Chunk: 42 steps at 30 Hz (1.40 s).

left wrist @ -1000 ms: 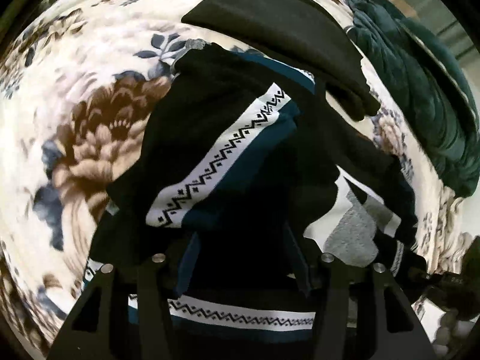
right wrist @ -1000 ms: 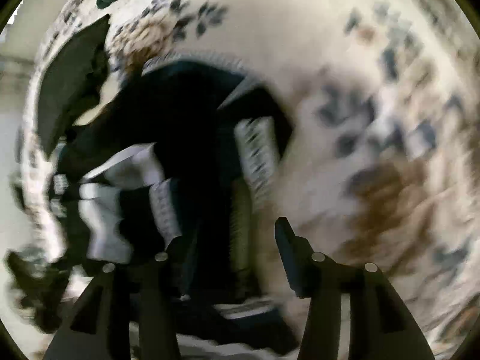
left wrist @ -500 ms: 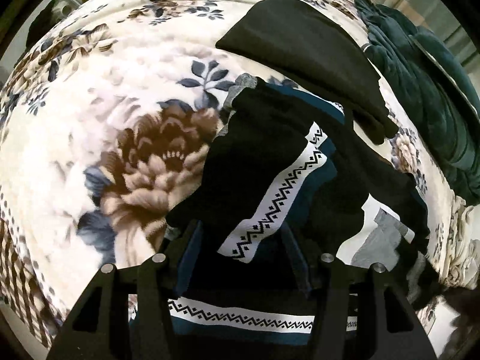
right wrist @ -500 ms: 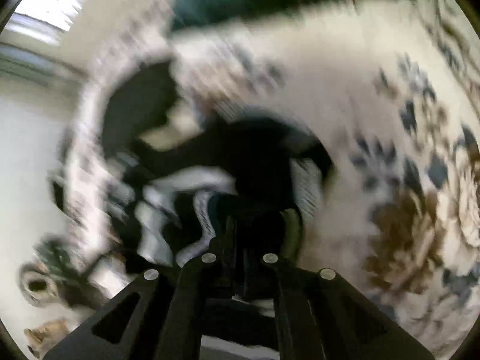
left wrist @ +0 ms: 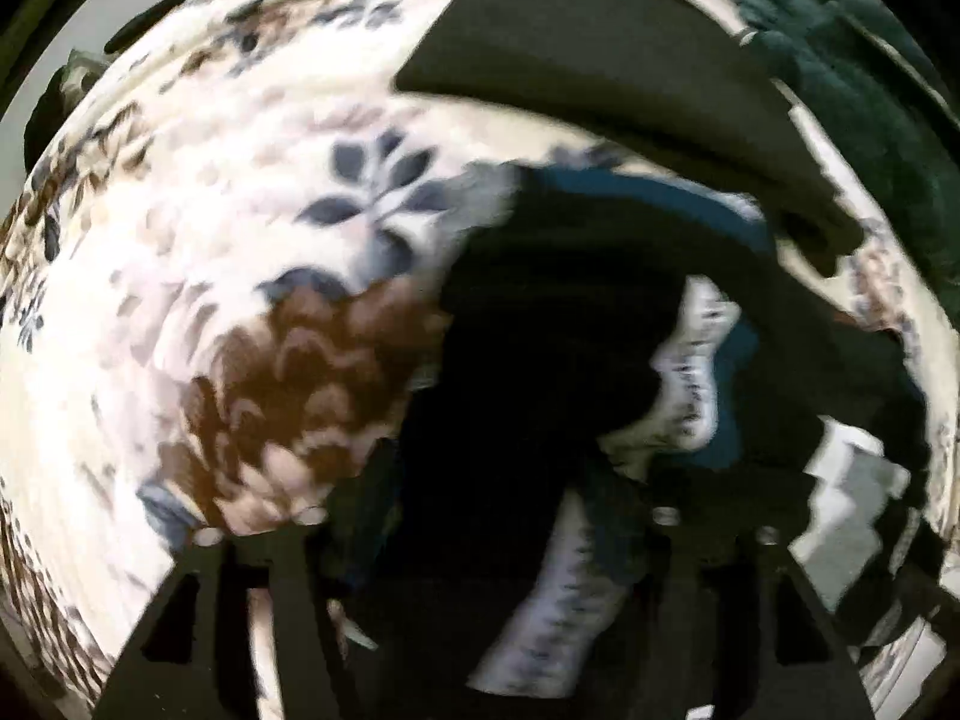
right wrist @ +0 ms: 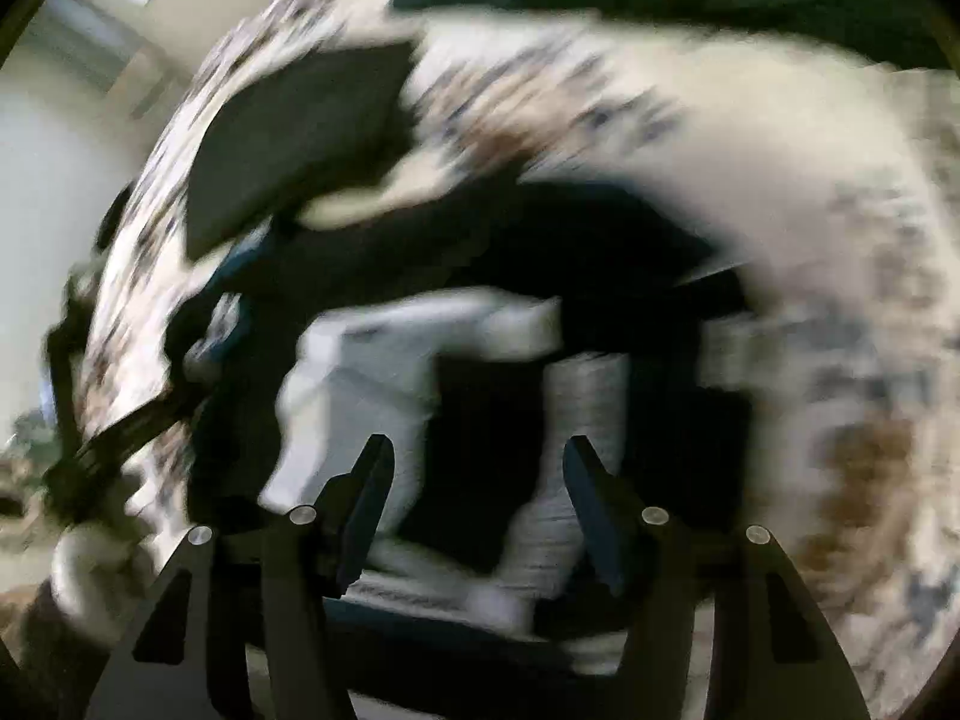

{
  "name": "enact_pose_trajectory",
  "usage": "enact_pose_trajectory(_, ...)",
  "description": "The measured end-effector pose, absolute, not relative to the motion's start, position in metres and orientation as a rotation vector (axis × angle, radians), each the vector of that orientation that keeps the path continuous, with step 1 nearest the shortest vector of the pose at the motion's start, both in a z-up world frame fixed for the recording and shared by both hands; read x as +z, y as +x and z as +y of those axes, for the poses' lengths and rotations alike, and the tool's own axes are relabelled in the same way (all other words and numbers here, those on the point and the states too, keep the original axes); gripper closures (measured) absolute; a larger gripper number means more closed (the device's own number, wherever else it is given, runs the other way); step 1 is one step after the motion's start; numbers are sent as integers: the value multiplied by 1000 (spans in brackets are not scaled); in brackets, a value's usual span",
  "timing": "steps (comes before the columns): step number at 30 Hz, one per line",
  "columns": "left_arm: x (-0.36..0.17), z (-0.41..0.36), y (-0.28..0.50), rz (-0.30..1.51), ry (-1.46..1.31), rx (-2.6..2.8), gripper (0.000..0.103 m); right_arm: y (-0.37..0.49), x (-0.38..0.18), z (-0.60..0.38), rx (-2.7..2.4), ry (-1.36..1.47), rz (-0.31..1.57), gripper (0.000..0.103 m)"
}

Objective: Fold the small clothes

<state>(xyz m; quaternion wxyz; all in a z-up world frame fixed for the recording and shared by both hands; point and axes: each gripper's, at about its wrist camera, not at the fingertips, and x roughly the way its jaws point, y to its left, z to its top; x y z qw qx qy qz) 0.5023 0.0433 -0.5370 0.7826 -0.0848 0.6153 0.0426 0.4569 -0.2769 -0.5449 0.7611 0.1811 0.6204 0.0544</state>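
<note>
Floral bedspread point(left wrist: 198, 192): cream ground w/ brown and blue-grey flowers; fills left half of left-wrist view, wraps round top and right of right-wrist view point(right wrist: 828, 252). Blurred in both.
Left gripper point(left wrist: 480, 510): bottom of left-wrist view, pointing steeply down at the cloth. Jaws have just been opening. Dark cloth lies across the gap and hides the finger ends; can't tell if pads still press on it.
Small garment point(left wrist: 540, 372): black w/ teal panels and white zigzag-print bands, crumpled on bedspread, centre to right of left-wrist view. One white band point(left wrist: 690, 384) runs down its middle; another hangs low betw. the fingers.
Folded dark item point(left wrist: 600, 66): flat, above garment, touching or overlapping its upper right edge; exact contact unclear.
Dark green blanket point(left wrist: 852, 96): bunched at far right/top edge.
Right-wrist view, same garment point(right wrist: 468, 396): centre frame, white and black patches, heavy blur.
Right gripper point(right wrist: 477, 480): jaws apart, have just been opening; both blue-edged fingers point(right wrist: 369, 492) clear to see, garment lies below the gap, pads not on it.
Folded dark item, right-wrist view point(right wrist: 300, 138): upper left of garment.
</note>
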Motion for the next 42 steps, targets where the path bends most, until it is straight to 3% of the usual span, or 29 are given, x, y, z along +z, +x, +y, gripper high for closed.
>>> enact_pose_trajectory(6, -507, 66, 464, 1300, -278, 142, 37, 448, -587, -243, 179, 309, 1538, 44)
enact_pose_trajectory(10, -488, 43, 413, 1289, -481, 102, 37, 436, -557, -249, 197, 205, 1439, 44)
enact_pose_trajectory(15, -535, 1, 406, 1389, -784, 38, 37, 468, -523, -280, 153, 256, 1382, 44)
enact_pose_trajectory(18, -551, -18, 413, 1350, -850, 25, 40, 502, -529, -274, 162, 152, 1391, 44)
enact_pose_trajectory(19, -547, -23, 417, 1320, -828, 17, 60, 509, -533, -274, 180, 103, 1396, 44)
enact_pose_trajectory(20, -544, -27, 422, 1307, -779, 23, 90, 516, -540, -269, 205, 67, 1422, 44)
enact_pose_trajectory(21, -541, -29, 424, 1300, -742, 23, 91, 524, -551, -262, 226, 32, 1453, 44)
enact_pose_trajectory(23, -538, -28, 423, 1272, -723, 25, 95, 528, -570, -251, 280, -20, 1505, 62)
enact_pose_trajectory(24, -536, -27, 420, 1265, -706, 26, 95, 528, -574, -245, 303, -53, 1511, 86)
enact_pose_trajectory(25, -537, -26, 416, 1261, -699, 20, 95, 528, -576, -241, 312, -89, 1505, 97)
enact_pose_trajectory(33, -529, -24, 399, 1275, -593, -12, 95, 540, -568, -258, 270, -69, 1423, 103)
enact_pose_trajectory(36, -530, -17, 401, 1326, -648, -31, 91, 551, -577, -273, 215, -42, 1472, 103)
enact_pose_trajectory(37, -525, -13, 401, 1336, -656, -22, 85, 553, -580, -280, 214, 17, 1510, 103)
enact_pose_trajectory(38, -521, -14, 401, 1346, -628, -11, 70, 554, -576, -290, 209, 91, 1518, 102)
enact_pose_trajectory(39, -514, -15, 401, 1344, -595, -12, 63, 553, -570, -300, 208, 154, 1510, 96)
enact_pose_trajectory(40, -503, -14, 399, 1319, -556, -8, 48, 550, -562, -311, 201, 205, 1500, 76)
enact_pose_trajectory(41, -495, -13, 398, 1302, -522, 5, 38, 542, -551, -326, 183, 273, 1475, 63)
enact_pose_trajectory(42, -488, -12, 398, 1277, -491, 14, 38, 533, -542, -339, 166, 329, 1449, 43)
